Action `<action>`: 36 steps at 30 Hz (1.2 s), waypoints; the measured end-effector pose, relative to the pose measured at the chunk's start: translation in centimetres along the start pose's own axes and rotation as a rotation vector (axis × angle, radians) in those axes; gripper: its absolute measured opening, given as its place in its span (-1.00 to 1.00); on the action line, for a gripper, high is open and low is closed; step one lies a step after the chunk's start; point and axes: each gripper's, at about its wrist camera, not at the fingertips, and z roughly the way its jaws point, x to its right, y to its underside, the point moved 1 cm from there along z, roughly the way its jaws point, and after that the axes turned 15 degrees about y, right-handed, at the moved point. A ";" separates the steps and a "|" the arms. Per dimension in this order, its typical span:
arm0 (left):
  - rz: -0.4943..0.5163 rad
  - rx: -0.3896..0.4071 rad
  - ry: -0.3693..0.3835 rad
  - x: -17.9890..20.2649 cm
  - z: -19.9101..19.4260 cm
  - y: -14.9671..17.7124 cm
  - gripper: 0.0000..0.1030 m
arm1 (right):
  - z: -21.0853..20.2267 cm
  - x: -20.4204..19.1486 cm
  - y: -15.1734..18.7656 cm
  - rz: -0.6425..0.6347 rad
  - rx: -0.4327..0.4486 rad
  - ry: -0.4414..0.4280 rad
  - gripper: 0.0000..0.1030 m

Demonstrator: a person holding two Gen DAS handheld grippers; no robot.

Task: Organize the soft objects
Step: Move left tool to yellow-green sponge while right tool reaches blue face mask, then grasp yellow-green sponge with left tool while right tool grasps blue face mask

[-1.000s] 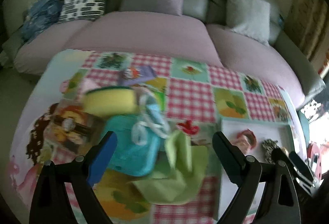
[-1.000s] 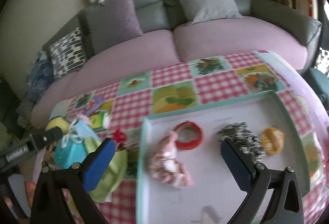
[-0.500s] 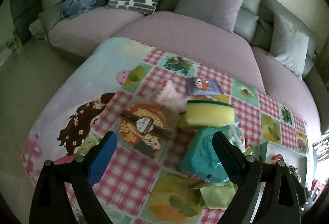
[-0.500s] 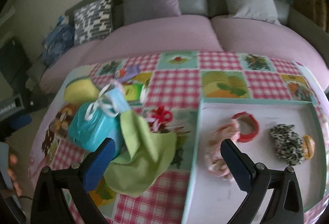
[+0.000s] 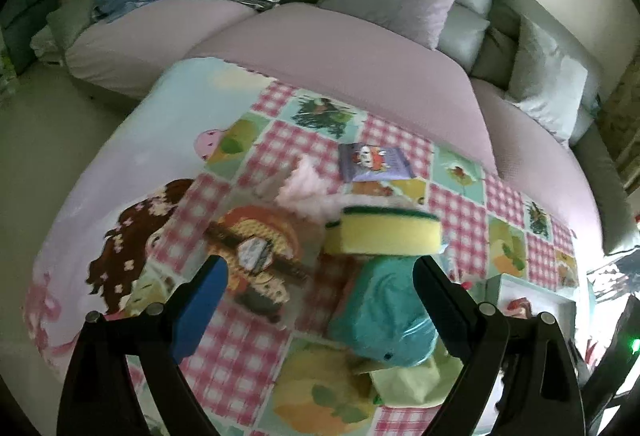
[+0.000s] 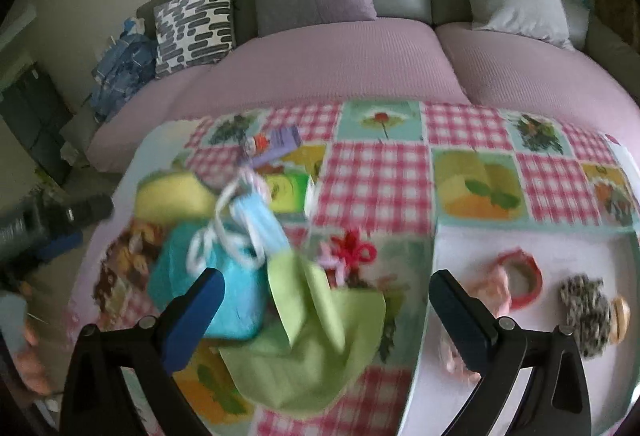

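Between picks: both grippers, left (image 5: 320, 300) and right (image 6: 326, 310), fingers wide apart, empty; next, closing on crumpled lime-green cloth (image 6: 316, 352).

No text, brand or number could be read in either view. The purple packet (image 5: 374, 161) at twelve o'clock on the bench and the round label on the clear packet (image 5: 256, 256) were printed but too blurred.

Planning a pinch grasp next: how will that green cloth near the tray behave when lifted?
The green cloth lies crumpled with a folded-up flap, so it is probably floppy and will drape. It looks thin, likely light. One edge seems tucked beside the teal pouch, which may drag.
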 end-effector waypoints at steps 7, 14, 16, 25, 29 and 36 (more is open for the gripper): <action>0.070 -0.051 0.025 2.4 2.2 -1.6 0.82 | 1.2 -0.2 -6.5 -0.042 -0.103 -0.035 0.99; 0.095 -0.105 0.024 3.7 5.2 -1.9 0.82 | 3.8 -1.7 -9.0 -0.108 -0.240 -0.026 0.83; 0.102 -0.118 0.016 3.8 5.9 -1.9 0.82 | 4.5 -1.9 -9.4 -0.093 -0.274 -0.036 0.80; 0.153 -0.128 0.004 3.9 7.2 -1.9 0.82 | 6.1 -4.2 -9.7 -0.142 -0.323 -0.048 0.80; 0.196 -0.149 0.018 4.7 7.9 -1.6 0.82 | 6.5 -4.5 -9.8 -0.135 -0.324 -0.059 0.80; 0.179 -0.139 0.027 4.6 8.0 -1.7 0.82 | 7.1 -5.0 -9.7 -0.135 -0.336 -0.061 0.80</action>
